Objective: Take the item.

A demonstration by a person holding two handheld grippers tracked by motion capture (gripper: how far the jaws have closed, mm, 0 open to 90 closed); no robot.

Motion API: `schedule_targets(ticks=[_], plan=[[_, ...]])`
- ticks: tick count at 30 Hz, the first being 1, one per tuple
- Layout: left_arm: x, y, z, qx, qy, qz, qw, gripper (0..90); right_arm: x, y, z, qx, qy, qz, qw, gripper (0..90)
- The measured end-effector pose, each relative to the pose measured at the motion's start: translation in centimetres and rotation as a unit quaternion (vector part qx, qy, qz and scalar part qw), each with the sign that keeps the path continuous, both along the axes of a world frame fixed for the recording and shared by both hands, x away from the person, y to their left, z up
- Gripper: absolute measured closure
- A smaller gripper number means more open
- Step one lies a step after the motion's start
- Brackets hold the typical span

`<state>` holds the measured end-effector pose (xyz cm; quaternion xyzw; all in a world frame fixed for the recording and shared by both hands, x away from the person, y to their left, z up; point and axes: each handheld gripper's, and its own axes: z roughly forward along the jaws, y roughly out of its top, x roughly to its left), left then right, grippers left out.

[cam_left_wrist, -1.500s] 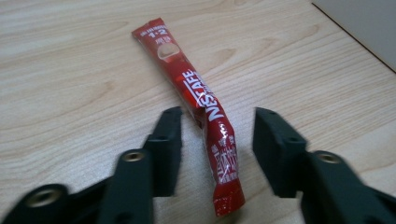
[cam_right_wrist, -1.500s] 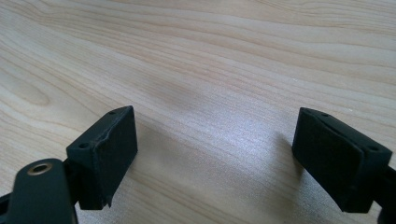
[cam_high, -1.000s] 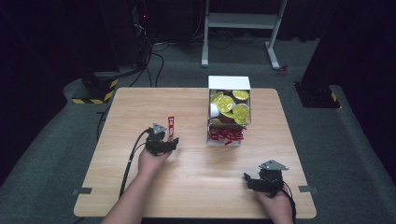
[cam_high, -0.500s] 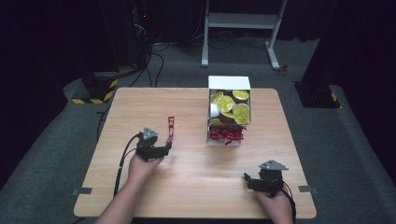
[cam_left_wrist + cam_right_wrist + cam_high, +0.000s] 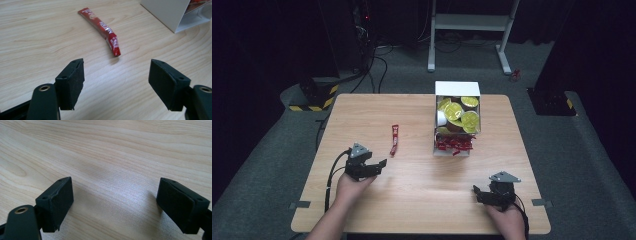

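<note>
A red stick sachet point(image 5: 394, 139) lies flat on the wooden table point(image 5: 412, 190), left of centre. It also lies ahead of the left gripper's jaws in the left gripper view, as a curved red sachet point(image 5: 103, 31). My left gripper point(image 5: 377, 165) sits near the table's left front, just short of the sachet, open and empty point(image 5: 116, 82). My right gripper point(image 5: 478, 191) rests at the right front, open with nothing between its jaws point(image 5: 115, 205). A white box point(image 5: 457, 90) behind the centre holds yellow-lidded cups point(image 5: 460, 114) and red sachets point(image 5: 455, 144).
The white box's corner point(image 5: 170, 12) stands to the right of the left gripper, beyond the sachet. A white metal stand point(image 5: 472, 22) and black equipment with cables point(image 5: 362, 30) are on the floor beyond the table's far edge.
My left gripper let go of the red sachet, which now lies on the table, and the hand drew back toward the front left. The right gripper has stayed put.
</note>
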<state>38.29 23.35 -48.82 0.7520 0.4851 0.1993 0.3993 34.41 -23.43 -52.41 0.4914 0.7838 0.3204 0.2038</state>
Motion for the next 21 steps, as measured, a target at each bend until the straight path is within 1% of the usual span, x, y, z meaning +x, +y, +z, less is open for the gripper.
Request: schedule_targets(ticks=[1, 4, 5, 7, 8, 10, 13, 14, 16, 17, 18, 19, 21], plan=[[-0.3, 0.3, 0.0, 0.006, -0.001, -0.001, 1.0, 29.1, 0.0, 0.0, 0.0, 0.0, 0.0, 0.0, 1.0, 14.2], [-1.0, 1.1, -0.1, 0.01, 0.003, -0.002, 0.9999, 29.0, 0.0, 0.0, 0.0, 0.0, 0.0, 0.0, 1.0, 14.2], [-1.2, 1.3, -0.2, 0.005, 0.007, -0.002, 1.0, 29.0, 0.0, 0.0, 0.0, 0.0, 0.0, 0.0, 1.0, 14.2], [-1.7, 2.0, -0.4, 0.011, 0.016, -0.007, 0.9998, 30.4, 0.0, 0.0, 0.0, 0.0, 0.0, 0.0, 1.0, 14.2], [-2.0, 2.3, -0.5, 0.008, 0.021, -0.006, 0.9997, 30.4, 0.0, 0.0, 0.0, 0.0, 0.0, 0.0, 1.0, 14.2], [-2.6, 2.8, -1.0, 0.008, 0.027, -0.005, 0.9996, 30.0, 0.0, 0.0, 0.0, 0.0, 0.0, 0.0, 1.0, 14.2], [-3.8, 3.7, -1.9, 0.036, 0.034, -0.009, 0.9987, 28.6, 0.0, 0.0, 0.0, 0.0, 0.0, -0.001, 1.0, 14.2], [-4.1, 3.8, -2.1, 0.039, 0.036, -0.009, 0.9985, 28.2, 0.0, 0.0, 0.0, 0.0, 0.0, -0.001, 1.0, 14.2], [-4.9, 4.5, -3.0, 0.061, 0.043, -0.017, 0.9971, 27.1, 0.0, 0.0, 0.0, 0.0, 0.0, -0.001, 1.0, 14.2], [-5.2, 4.8, -3.3, 0.067, 0.045, -0.017, 0.9966, 25.8, 0.0, 0.0, 0.0, 0.0, 0.0, -0.001, 1.0, 14.2], [-5.6, 5.2, -3.7, 0.075, 0.033, -0.02, 0.9964, 25.0, 0.0, 0.0, 0.0, 0.0, 0.0, -0.001, 1.0, 14.2], [-6.1, 5.9, -3.9, 0.069, 0.02, -0.016, 0.9973, 22.7, 0.0, 0.0, 0.0, 0.0, 0.0, -0.001, 1.0, 14.2], [-6.2, 6.4, -4.0, 0.067, 0.024, -0.007, 0.9974, 18.0, 0.0, 0.0, 0.0, 0.0, 0.0, -0.001, 1.0, 14.2]])
